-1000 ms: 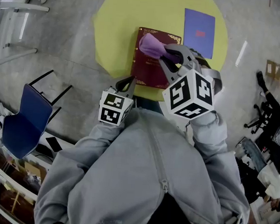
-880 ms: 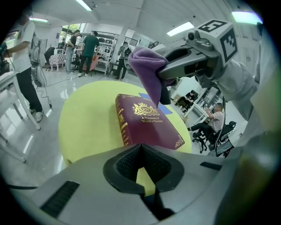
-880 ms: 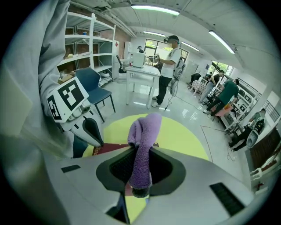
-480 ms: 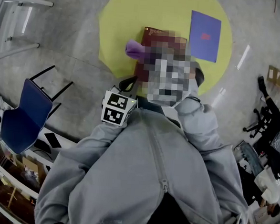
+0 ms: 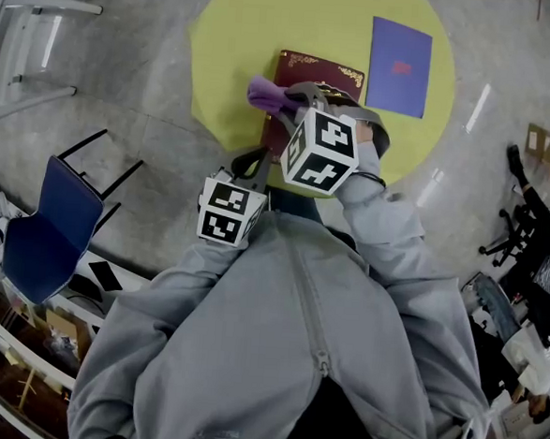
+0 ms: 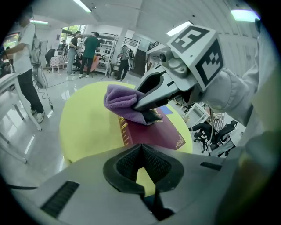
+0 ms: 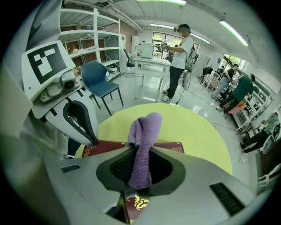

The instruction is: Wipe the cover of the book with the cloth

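Head view: at the left edge of the frame a blue chair stands on the grey floor, well apart from the round yellow table that fills the upper middle. Just right of the chair, lower centre, the left gripper points up at the table's near rim, close to the lower left corner of the dark red book. The book lies flat near the table's middle. A bunched purple cloth sits at the book's left edge and reaches past it over the yellow top. It is held by the right gripper, which comes in over the cover from the right. Further right, near the upper right of the table, lies a blue booklet, apart from the book. In the left gripper view, the left gripper at the bottom centre has its black pads pressed together at the tips with nothing between them. Above it lie the table and the book, with the cloth over the spine-side edge and the right gripper slanting down from the upper right. In the right gripper view, the left gripper shows at the left. At centre, the right gripper pinches the cloth, which stands up between its jaws above the book.
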The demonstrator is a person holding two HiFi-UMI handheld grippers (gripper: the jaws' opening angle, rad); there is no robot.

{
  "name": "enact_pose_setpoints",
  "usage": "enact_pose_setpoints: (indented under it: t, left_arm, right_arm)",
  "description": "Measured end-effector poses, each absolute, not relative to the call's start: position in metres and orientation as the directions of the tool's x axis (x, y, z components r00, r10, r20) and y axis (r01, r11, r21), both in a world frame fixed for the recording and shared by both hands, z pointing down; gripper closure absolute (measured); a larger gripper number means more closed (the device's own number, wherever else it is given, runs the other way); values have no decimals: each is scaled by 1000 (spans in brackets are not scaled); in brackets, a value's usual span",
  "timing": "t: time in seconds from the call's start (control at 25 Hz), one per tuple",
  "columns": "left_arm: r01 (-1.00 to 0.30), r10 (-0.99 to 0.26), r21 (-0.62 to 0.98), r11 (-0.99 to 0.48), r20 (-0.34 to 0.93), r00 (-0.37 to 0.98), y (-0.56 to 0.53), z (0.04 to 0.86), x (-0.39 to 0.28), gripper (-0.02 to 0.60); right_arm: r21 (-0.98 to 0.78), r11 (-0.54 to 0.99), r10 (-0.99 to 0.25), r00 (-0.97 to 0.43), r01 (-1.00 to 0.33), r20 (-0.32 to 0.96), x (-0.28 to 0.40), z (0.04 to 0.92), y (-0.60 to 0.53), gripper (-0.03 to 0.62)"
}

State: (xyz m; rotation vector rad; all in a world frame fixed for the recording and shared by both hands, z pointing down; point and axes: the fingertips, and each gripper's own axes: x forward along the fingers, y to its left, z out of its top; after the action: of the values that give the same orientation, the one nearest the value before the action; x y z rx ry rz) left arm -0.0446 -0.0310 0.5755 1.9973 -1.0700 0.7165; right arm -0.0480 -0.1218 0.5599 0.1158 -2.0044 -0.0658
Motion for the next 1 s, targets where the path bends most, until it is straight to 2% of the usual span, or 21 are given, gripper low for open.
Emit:
enact_pose_setpoints:
  t: [0.44,1.0]
  left_arm:
    - [-858,-444,337,-387,748,494,-30,574,-44,563]
    - [-847,-428,330,-416,751,503,-29,573,-40,563]
  right_arm:
    - [117,990,-136,-386,-73,912,-13,560,-117,508]
    - [126,973,-178,-286,-191,941,68,563,-109,508]
